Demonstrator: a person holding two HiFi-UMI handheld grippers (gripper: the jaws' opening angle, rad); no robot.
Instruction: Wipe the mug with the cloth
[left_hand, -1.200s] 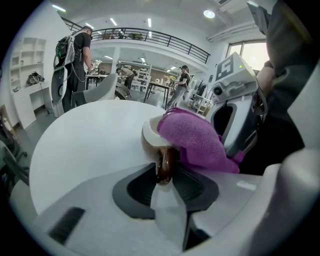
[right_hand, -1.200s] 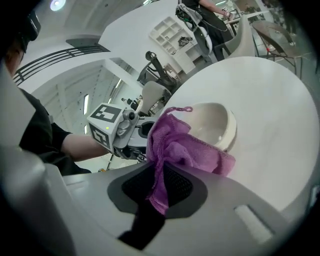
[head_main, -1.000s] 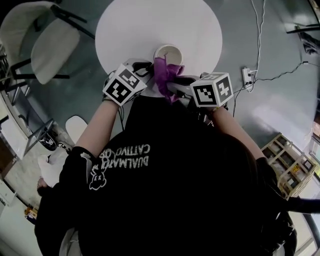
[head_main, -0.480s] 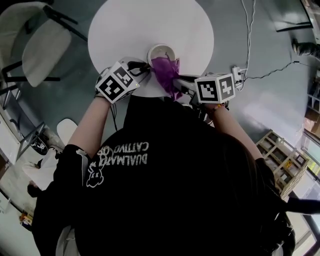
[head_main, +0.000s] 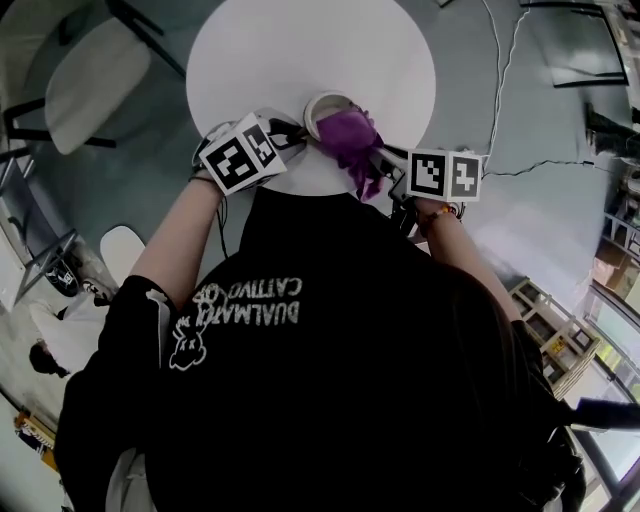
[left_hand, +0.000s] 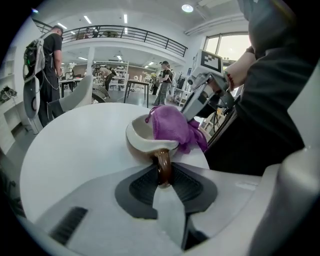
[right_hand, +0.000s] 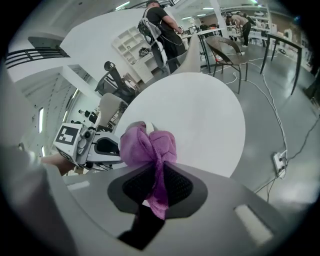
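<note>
A white mug (head_main: 325, 103) with a brown outside stands near the front edge of the round white table (head_main: 300, 50). My left gripper (head_main: 295, 130) is shut on its brown handle (left_hand: 163, 167); its jaws have just been closing, and the handle sits between the pads. My right gripper (head_main: 378, 165) is shut on a purple cloth (head_main: 350, 135). The bunched cloth (left_hand: 170, 125) lies over the mug's rim on the right side (left_hand: 142, 137). In the right gripper view the cloth (right_hand: 147, 145) hides nearly all of the mug, and a tail of it hangs between the jaws (right_hand: 156, 177).
A pale chair (head_main: 85, 80) stands left of the table on the grey floor. A power strip and cables (head_main: 497, 90) lie to the right, and a wooden shelf unit (head_main: 560, 350) stands at the lower right. People stand far behind the table in both gripper views.
My right gripper has moved to the right with the cloth, sliding it along the mug's near rim to the right side. The left gripper has stayed at the handle.
</note>
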